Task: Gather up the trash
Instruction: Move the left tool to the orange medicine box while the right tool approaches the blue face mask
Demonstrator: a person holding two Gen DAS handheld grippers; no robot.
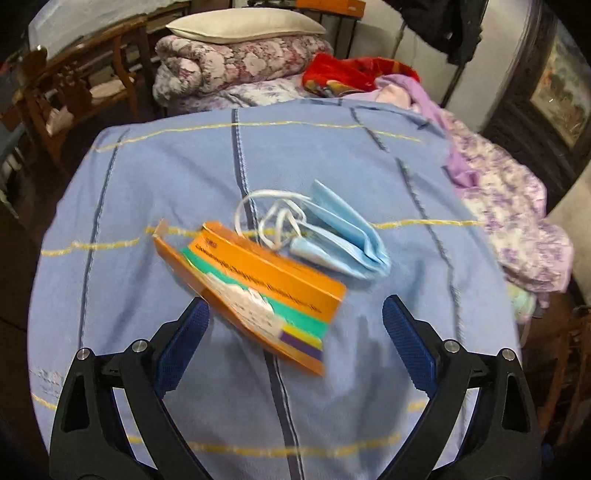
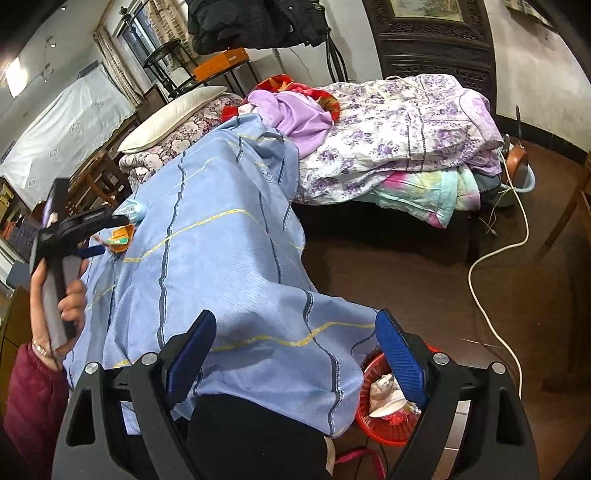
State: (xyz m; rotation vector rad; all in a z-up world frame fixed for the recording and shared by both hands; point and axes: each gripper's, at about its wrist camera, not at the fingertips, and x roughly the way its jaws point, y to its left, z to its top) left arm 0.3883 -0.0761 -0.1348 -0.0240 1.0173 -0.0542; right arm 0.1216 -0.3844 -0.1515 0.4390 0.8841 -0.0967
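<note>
Trash lies on the blue bedspread (image 1: 184,177) just ahead of the left gripper (image 1: 295,325): an orange carton (image 1: 255,288), its long axis slanting across the gap between the wide-open, empty fingers (image 1: 184,343), with a crumpled blue face mask (image 1: 343,236) touching its far side. The right gripper (image 2: 295,347), also spread wide and holding nothing, hangs well apart over the bed's corner, near the red basket (image 2: 373,421) on the floor. The left is clearly nearer, and nothing blocks its way.

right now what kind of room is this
Most likely a lived-in bedroom. A pillow tops a folded floral quilt at the far end of a bed under a blue sheet, with more bedding piled alongside and a dark jacket hanging behind.
</note>
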